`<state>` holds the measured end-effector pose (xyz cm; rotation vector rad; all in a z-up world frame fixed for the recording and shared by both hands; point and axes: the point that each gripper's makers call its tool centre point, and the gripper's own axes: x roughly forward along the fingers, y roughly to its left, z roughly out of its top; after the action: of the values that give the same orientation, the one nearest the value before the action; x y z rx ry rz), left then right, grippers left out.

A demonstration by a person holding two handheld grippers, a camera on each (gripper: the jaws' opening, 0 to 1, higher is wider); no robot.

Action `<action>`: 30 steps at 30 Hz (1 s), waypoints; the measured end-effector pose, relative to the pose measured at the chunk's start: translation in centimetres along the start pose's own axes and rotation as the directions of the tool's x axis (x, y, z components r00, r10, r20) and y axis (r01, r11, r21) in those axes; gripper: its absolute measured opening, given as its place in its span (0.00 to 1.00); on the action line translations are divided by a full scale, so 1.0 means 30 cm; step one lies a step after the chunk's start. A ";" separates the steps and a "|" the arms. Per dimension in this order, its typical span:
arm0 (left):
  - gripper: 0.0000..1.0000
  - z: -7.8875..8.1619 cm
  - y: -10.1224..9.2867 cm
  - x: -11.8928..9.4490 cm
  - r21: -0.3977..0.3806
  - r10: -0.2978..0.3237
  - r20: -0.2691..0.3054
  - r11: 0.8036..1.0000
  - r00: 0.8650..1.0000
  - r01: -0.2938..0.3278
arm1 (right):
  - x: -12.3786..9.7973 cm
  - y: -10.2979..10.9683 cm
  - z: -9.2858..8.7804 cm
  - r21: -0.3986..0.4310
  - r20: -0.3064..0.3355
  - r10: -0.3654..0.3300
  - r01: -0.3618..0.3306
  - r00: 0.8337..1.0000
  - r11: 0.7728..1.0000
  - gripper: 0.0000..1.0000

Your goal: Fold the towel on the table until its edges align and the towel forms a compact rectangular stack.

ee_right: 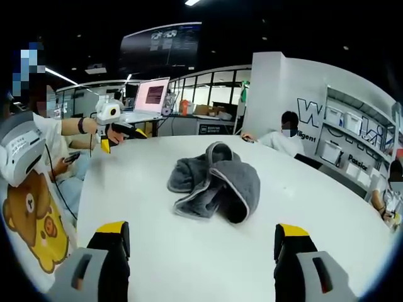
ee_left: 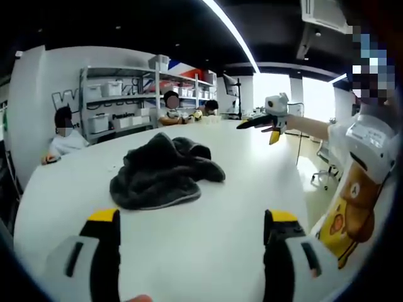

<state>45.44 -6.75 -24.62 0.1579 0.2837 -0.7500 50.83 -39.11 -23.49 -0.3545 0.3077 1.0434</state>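
Note:
A dark grey towel [ee_left: 165, 173] lies crumpled in a heap near the middle of the white round table [ee_left: 239, 189]. In the left gripper view, my left gripper [ee_left: 192, 217] is open, its yellow-tipped jaws wide apart and short of the towel, nothing between them. The right gripper [ee_left: 267, 119] is held out over the far right of the table by a person's arm. In the right gripper view, the towel [ee_right: 217, 182] lies ahead of my right gripper [ee_right: 203, 229], which is open and empty. The left gripper [ee_right: 116, 129] hovers at the table's left edge.
Several people sit at the table's far edge [ee_left: 63, 138] [ee_left: 171, 110]. Metal shelves with white bins [ee_left: 119, 104] stand behind them. A person in a bear-print shirt [ee_left: 352, 207] stands at the table's side. An open laptop [ee_right: 151, 94] sits on a desk beyond.

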 end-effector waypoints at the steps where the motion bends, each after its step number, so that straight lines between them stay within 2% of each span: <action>1: 0.99 0.001 0.003 0.000 0.000 0.001 0.000 1.000 1.000 -0.001 | 0.003 -0.001 0.001 0.000 0.000 0.001 -0.001 1.000 1.000 1.00; 13: 0.99 0.039 0.039 0.029 0.017 -0.008 0.003 1.000 1.000 0.008 | 0.051 -0.028 0.038 -0.013 0.015 0.010 -0.010 1.000 1.000 1.00; 18: 0.99 0.045 0.030 0.099 0.062 -0.048 -0.015 0.997 0.999 0.048 | 0.065 -0.030 0.044 -0.007 0.020 0.008 -0.008 1.000 1.000 1.00; 25: 0.98 0.020 -0.020 0.221 0.109 -0.121 -0.056 0.986 0.991 0.127 | 0.049 -0.019 0.028 -0.005 0.008 0.006 -0.006 1.000 1.000 1.00; 28: 0.95 0.013 -0.036 0.261 0.129 -0.143 -0.070 0.980 0.987 0.151 | 0.033 -0.025 0.023 -0.004 0.008 -0.002 0.002 1.000 1.000 1.00; 30: 0.90 0.010 -0.048 0.295 0.139 -0.161 -0.079 0.975 0.984 0.171 | 0.024 -0.033 0.020 0.000 0.010 -0.009 0.009 1.000 1.000 1.00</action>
<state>50.66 -13.58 -27.12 0.3006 0.3089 -0.9337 52.09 -38.74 -23.10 -0.3502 0.2965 1.0356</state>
